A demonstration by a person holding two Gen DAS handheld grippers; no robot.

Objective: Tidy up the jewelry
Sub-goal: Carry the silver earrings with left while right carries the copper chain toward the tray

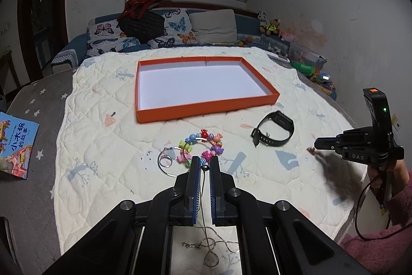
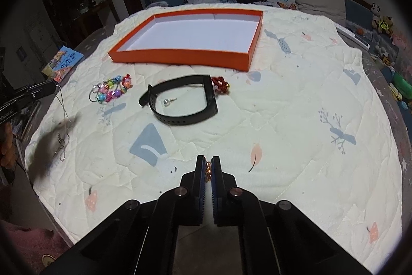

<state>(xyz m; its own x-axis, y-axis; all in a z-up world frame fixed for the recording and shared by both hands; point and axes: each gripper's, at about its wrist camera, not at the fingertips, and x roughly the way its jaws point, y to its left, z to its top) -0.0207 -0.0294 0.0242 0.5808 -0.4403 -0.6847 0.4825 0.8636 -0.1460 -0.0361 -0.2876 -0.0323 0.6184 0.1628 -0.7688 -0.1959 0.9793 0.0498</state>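
An orange tray (image 1: pixel 206 110) with a white floor stands empty on the quilt; it also shows in the right wrist view (image 2: pixel 180 56). My left gripper (image 1: pixel 205 161) is shut on a thin silver necklace (image 1: pixel 206 236) that hangs below it; the necklace also shows in the right wrist view (image 2: pixel 63 120). My right gripper (image 2: pixel 208 161) is shut on a small orange-gold beaded piece (image 2: pixel 208 172). A colourful bead bracelet (image 1: pixel 203 146), silver rings (image 1: pixel 166 163) and a black watch band (image 1: pixel 273 132) lie in front of the tray. A red ornament (image 2: pixel 220 84) and a silver bead earring (image 2: pixel 167 102) lie by the band.
A cream quilt (image 2: pixel 283 120) covers the table. A picture book (image 1: pixel 15 143) lies at the left edge. A sofa with butterfly cushions (image 1: pixel 167 30) and toys (image 1: pixel 273 27) stands behind. The right gripper also shows in the left wrist view (image 1: pixel 315 143).
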